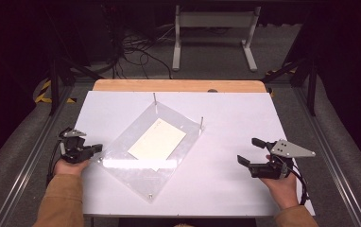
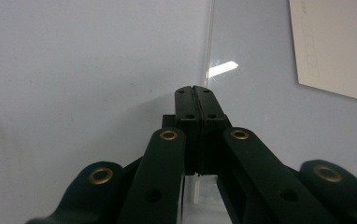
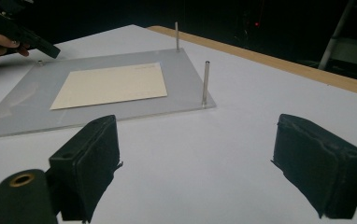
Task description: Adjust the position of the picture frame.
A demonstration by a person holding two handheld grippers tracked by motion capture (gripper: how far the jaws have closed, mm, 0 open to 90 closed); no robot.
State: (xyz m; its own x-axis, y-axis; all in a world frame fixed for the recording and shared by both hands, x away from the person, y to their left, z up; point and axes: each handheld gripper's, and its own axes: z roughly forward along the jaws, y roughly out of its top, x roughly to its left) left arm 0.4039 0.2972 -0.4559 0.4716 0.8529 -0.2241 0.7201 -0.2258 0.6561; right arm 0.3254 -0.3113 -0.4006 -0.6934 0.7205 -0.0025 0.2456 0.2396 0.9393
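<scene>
A clear acrylic plate [image 1: 136, 172] lies turned at an angle on the white table [image 1: 235, 113], with a cream sheet of paper [image 1: 157, 139] flat on it. Two thin metal pins [image 1: 155, 99] [image 1: 201, 124] stand upright at its far corners. My left gripper [image 1: 98, 148] is at the plate's left corner, jaws pressed together. In the left gripper view the left gripper [image 2: 196, 88] hovers over the plate's edge [image 2: 208, 42], with the paper [image 2: 335, 46] at the upper right. My right gripper [image 1: 248, 150] [image 3: 204, 163] is open on bare table right of the plate [image 3: 27, 116], holding nothing.
A wooden strip [image 1: 178, 85] runs along the table's far edge. Beyond it is dark floor with cables and a white stand [image 1: 214, 28]. Small screws sit at the plate's near corners [image 1: 149, 195]. Metal rails flank the table on both sides.
</scene>
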